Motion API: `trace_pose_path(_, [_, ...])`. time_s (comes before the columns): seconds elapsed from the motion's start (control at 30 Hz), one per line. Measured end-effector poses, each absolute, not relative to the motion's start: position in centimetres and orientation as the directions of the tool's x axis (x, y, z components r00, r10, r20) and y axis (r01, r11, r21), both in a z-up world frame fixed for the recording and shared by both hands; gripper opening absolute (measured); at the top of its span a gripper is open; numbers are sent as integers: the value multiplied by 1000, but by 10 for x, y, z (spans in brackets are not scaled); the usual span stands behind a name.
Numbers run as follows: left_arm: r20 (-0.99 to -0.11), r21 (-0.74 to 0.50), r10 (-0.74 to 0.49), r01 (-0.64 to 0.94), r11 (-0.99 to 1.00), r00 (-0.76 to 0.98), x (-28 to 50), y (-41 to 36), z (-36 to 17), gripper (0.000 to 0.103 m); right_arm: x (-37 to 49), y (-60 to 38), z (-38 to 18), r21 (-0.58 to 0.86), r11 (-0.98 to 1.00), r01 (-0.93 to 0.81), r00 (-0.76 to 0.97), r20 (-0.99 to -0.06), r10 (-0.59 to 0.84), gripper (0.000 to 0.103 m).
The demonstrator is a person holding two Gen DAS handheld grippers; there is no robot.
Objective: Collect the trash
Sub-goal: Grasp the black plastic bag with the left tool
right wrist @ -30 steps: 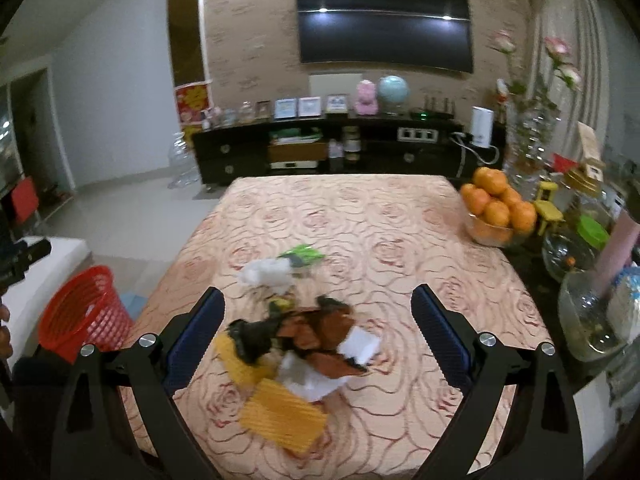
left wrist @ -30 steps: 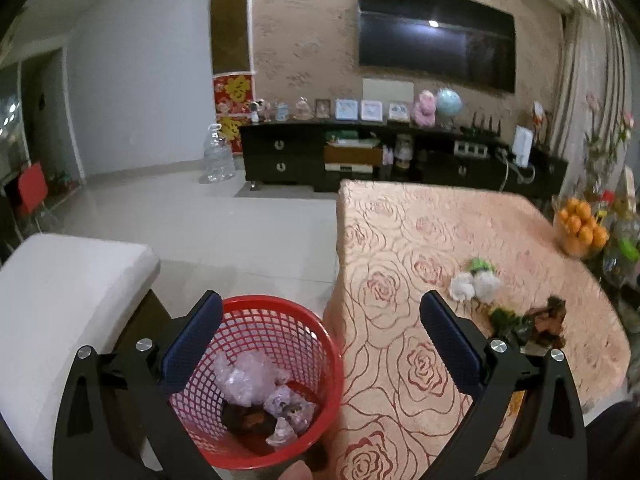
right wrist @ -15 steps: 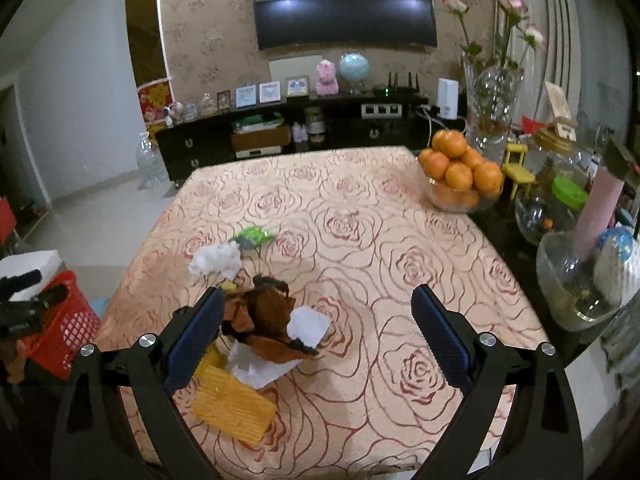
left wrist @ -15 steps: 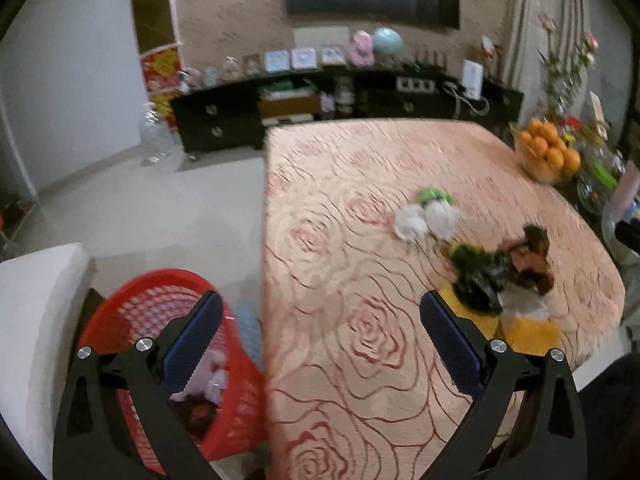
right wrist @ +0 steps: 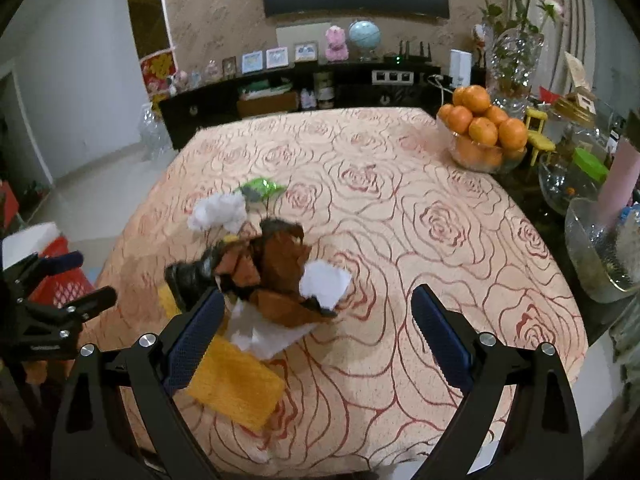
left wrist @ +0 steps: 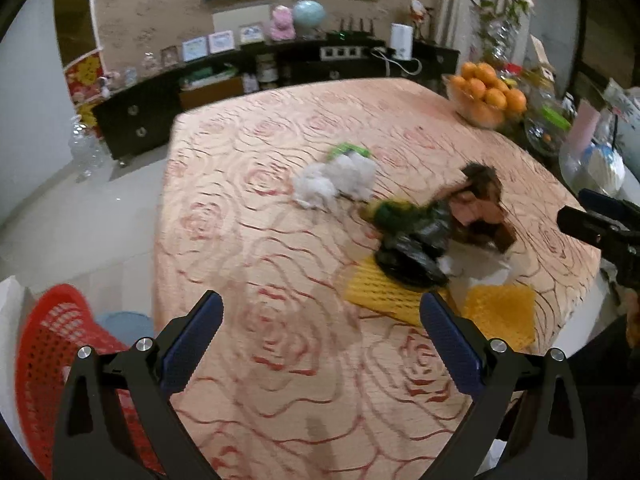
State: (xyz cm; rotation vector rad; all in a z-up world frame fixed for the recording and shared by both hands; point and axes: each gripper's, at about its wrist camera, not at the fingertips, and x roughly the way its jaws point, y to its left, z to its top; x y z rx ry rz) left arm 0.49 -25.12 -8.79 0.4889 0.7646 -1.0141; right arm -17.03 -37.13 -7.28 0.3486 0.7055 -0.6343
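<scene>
A pile of trash lies on the rose-patterned table (left wrist: 280, 264): brown crumpled paper (left wrist: 480, 208) (right wrist: 280, 272), a black bag (left wrist: 412, 248) (right wrist: 192, 276), yellow sponge sheets (left wrist: 380, 292) (right wrist: 236, 384), white tissue (left wrist: 336, 180) (right wrist: 218, 212) and a green wrapper (left wrist: 348, 150) (right wrist: 262, 188). The red mesh basket (left wrist: 44, 360) (right wrist: 56, 276) stands on the floor left of the table. My left gripper (left wrist: 320, 344) is open and empty over the table's near left part. My right gripper (right wrist: 316, 336) is open and empty just in front of the pile.
A glass bowl of oranges (right wrist: 480, 136) (left wrist: 484, 100), glass jars (right wrist: 600, 248) and a flower vase (right wrist: 514, 60) crowd the table's right side. A dark TV cabinet (right wrist: 320, 88) runs along the far wall. A white seat (right wrist: 24, 240) is by the basket.
My left gripper swung right from above the red basket to over the table, facing the trash pile. My right gripper moved closer to the pile. Both stayed open.
</scene>
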Motion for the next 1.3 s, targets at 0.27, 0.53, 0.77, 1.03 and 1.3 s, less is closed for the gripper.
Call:
trace_pose_path(0.27, [-809, 6, -530, 905, 425, 255, -10, -288, -118, 95, -182, -380, -81, 129, 757, 641, 599, -700, -389, 91])
trace_pose_path(0.53, [-752, 18, -599, 918, 397, 274, -10, -308, -98, 95, -189, -392, -89, 163, 735, 658, 597, -707, -378, 91])
trace_pose_path(0.77, [-783, 30, -579, 944, 330, 227, -5, -334, -113, 65, -186, -391, -92, 177, 742, 647, 604, -712, -357, 91])
trace_pose_path(1.03, [-794, -34, -580, 939, 341, 182, 10, -328, -122, 32, -174, -380, -96, 167, 774, 611, 609, -723, -325, 91])
trace_pose_path(1.3, [-746, -25, -609, 902, 430, 270, 33, -285, -87, 32, -143, -353, -95, 147, 847, 511, 634, -730, -256, 91])
